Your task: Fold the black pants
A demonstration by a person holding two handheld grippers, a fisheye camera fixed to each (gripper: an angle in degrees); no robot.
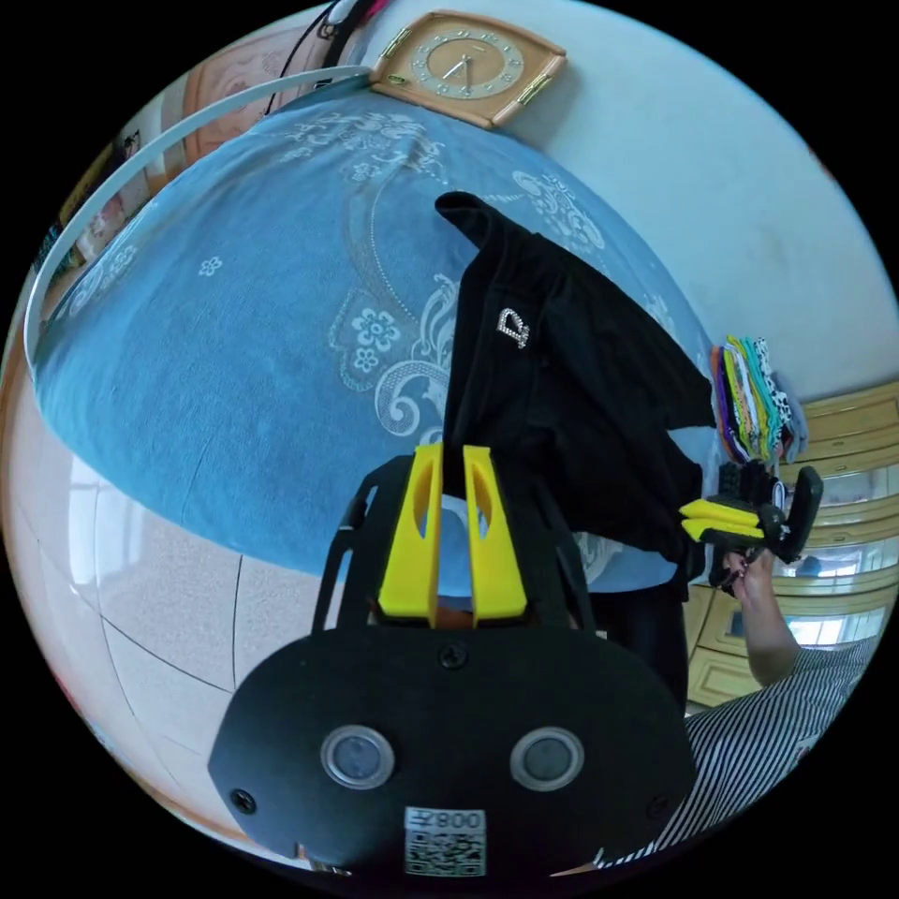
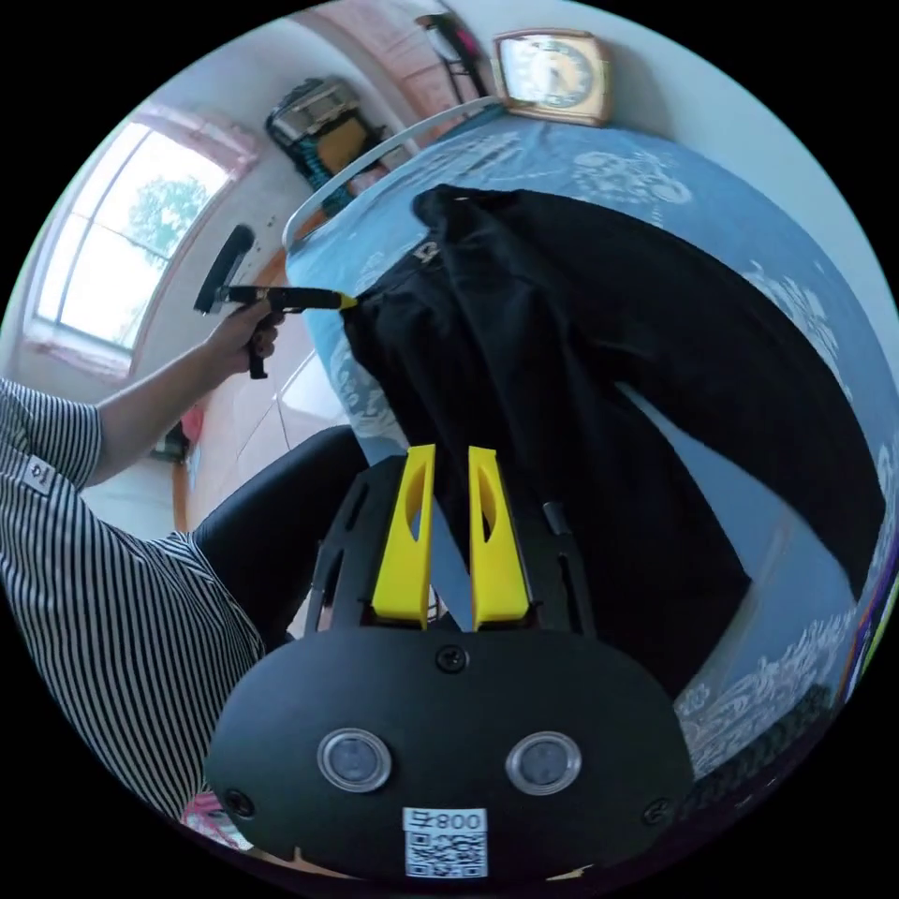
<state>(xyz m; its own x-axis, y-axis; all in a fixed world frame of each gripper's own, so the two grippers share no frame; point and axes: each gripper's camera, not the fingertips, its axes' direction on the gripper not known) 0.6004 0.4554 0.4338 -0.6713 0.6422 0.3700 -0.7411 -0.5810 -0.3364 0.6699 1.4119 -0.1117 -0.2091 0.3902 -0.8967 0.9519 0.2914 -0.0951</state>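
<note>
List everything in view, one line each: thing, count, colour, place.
pants: one, black, held up over the bed
bed: one, blue floral cover
clock: one, tan, against the wall by the bed
folded clothes: one stack, many colours, bed's far edge
cabinet: one, yellow wood, beyond the stack
window: one, bright
left gripper: yellow jaws, gripping the pants
right gripper: yellow jaws, gripping the pants
striped shirt: on the person

home bedroom | bed [image 1: 234,375] | wall clock [image 1: 468,66] | window [image 2: 122,234]
</note>
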